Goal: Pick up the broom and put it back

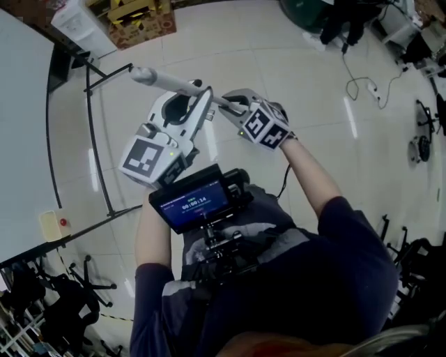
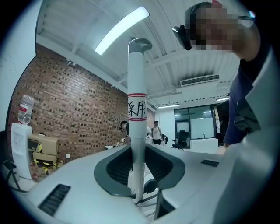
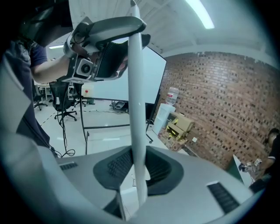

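Observation:
Both grippers hold one white broom handle (image 1: 167,82), which lies nearly level over the floor in the head view. My left gripper (image 1: 201,97) is shut on the handle near its grey capped end (image 2: 139,43); a red-edged label with black writing (image 2: 137,106) wraps the pole above the jaws. My right gripper (image 1: 235,106) is shut on the same pole (image 3: 136,109) a little further along. In the right gripper view the left gripper (image 3: 105,35) shows at the top, clamped on the pole. The broom head is out of sight.
A whiteboard (image 1: 21,139) on a black wheeled frame (image 1: 94,139) stands at left. A cardboard box (image 1: 139,21) and water dispenser (image 1: 80,24) sit by the brick wall (image 2: 65,118). Cables (image 1: 362,84) and office chairs (image 3: 61,103) lie on the tiled floor. People stand in the distance (image 2: 156,131).

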The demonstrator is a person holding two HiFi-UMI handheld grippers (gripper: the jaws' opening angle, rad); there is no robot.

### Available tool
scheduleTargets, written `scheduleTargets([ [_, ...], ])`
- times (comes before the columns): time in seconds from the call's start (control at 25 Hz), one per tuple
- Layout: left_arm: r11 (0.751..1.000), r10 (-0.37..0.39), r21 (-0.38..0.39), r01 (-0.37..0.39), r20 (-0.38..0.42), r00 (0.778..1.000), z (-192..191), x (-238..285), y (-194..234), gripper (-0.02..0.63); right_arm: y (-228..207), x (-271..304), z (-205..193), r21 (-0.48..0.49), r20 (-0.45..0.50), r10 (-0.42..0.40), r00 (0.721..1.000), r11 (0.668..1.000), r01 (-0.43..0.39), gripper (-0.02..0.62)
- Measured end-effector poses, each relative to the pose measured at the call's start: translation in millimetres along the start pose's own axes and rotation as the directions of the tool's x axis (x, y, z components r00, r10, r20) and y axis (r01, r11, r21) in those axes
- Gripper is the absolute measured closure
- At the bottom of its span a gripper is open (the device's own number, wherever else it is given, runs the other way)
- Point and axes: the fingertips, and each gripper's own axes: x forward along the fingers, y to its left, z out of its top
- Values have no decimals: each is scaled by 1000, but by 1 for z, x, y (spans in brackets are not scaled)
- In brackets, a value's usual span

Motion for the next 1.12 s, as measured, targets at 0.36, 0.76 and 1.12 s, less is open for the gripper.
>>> scheduleTargets([
  [0.36,994,102,-42,-104,-51,993,-12,24,8,518,-16,-4,-17,-42,3,24,1000,999,-24,494],
  [0.76,987,157,-25,-157,-13,987,-6,18,12,521,-13,7,-8,-94,12,34,999,995,-33,492],
  [1.12,986,160,-46,-159,4,987,-8,18,12,523,-5,12,-5,-74,42,78,996,994,-74,489],
])
